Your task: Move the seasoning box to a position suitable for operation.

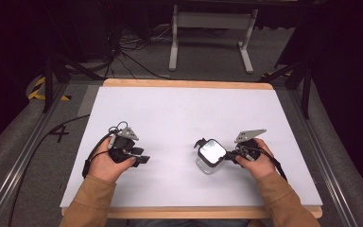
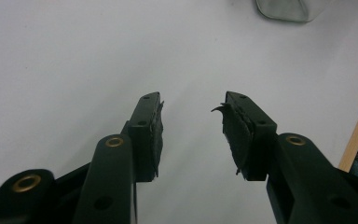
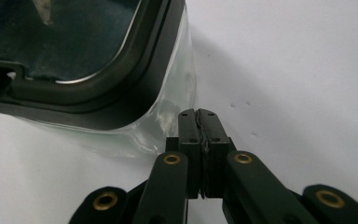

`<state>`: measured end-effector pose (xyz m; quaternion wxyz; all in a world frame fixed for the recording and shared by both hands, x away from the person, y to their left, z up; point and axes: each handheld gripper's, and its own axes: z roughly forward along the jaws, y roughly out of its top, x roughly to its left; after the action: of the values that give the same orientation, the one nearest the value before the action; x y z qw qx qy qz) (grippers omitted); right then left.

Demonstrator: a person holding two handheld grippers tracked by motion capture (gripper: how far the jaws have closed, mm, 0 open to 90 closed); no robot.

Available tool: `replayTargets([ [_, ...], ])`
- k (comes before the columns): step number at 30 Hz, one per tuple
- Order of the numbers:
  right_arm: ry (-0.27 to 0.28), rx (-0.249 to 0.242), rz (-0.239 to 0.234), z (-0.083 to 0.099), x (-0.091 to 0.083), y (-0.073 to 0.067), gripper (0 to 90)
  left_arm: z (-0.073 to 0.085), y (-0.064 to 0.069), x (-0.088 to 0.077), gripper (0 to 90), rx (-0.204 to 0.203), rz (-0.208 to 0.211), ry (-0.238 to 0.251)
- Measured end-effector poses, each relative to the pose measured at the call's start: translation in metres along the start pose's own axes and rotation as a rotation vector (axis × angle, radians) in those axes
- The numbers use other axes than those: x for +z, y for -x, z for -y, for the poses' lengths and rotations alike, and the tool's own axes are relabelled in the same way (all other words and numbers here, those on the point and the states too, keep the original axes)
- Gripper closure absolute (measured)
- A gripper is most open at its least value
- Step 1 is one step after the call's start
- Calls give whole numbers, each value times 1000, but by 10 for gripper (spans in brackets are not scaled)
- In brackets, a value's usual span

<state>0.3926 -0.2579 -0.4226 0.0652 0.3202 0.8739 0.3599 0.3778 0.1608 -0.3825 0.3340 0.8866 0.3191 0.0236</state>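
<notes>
Two grippers: both rest low on the white table (image 1: pixel 179 109).
Left gripper (image 1: pixel 142 158): at 7 o'clock, jaws apart, empty.
Right gripper (image 1: pixel 229 157): at 5 o'clock, jaws pressed together, holding nothing, tips just beside the clear container (image 1: pixel 211 155).
Container: dark-lidded, near centre.
Risk: closed tips may nudge it, probably sliding it away.

The clear container (image 2: pixel 292 9) was cut off by the top edge in the left gripper view; its dark lid (image 3: pixel 81 56) ran off the right gripper view's top and left.
</notes>
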Motion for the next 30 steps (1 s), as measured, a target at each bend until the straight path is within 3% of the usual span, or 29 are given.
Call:
replayTargets([
  [9, -36, -21, -23, 3, -2, -12, 894, -5, 1, 3, 582, 3, 11, 4],
  [19, -71, -57, -54, 6, 1, -30, 894, -16, 3, 9, 585, 32, 34, -1],
  [30, -80, -52, -82, 11, 3, -35, 879, -23, 4, 13, 589, 48, 49, 8],
])
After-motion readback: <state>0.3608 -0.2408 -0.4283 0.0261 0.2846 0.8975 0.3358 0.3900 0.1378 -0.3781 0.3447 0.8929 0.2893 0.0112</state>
